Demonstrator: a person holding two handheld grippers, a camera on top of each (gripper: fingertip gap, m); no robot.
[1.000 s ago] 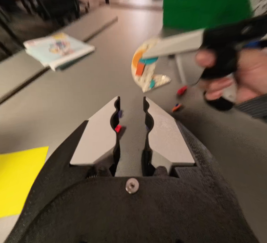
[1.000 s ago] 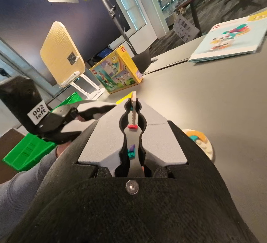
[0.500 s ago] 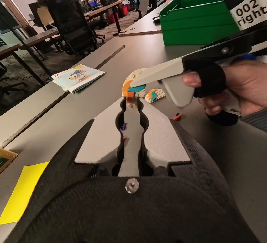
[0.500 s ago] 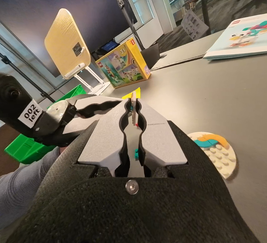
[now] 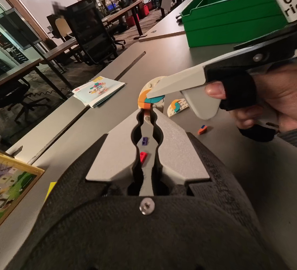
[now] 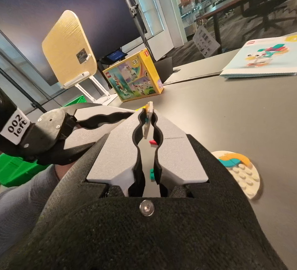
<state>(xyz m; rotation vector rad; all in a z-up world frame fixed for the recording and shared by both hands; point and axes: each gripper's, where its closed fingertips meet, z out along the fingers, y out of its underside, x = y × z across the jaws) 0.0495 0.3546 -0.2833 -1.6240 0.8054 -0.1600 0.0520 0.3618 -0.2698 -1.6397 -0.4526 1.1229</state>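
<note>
Left wrist view, near: left gripper (image 5: 146, 110) nearly closed, tips pinching the lower edge of a white brick half-disc (image 5: 150, 97) with orange and teal curved tiles on its face. On the grey table (image 5: 102, 127) under its fingers: a small purple piece (image 5: 145, 141) and a small red piece (image 5: 143, 157). To the right, a small orange-and-blue piece (image 5: 202, 129) lies loose.

The right gripper (image 5: 150, 95) comes in from the right, held by a hand (image 5: 265, 101). Its tips are clamped on the same half-disc from the upper side. In the right wrist view the right gripper (image 6: 148, 109) is almost shut with the plate edge-on between its tips. So both tools grip one piece, held off the table. A teal piece (image 6: 151, 175) and a red one (image 6: 152, 142) lie on the table beneath.

A second half-disc (image 5: 176, 106) with the same tile colours lies flat just beyond and right of the held one, studs up.

Handling, as a judgement: light, stiff plastic, smooth and a bit slippery on the tiled face; thin, so grip by the rim or studded area. The tiles may pop off if it is twisted.

Farther: an instruction booklet (image 5: 98, 91) far left, a yellow toy box (image 6: 133, 75) standing on the table, and a green bin (image 5: 233, 14) far right. Desks and chairs beyond.
</note>
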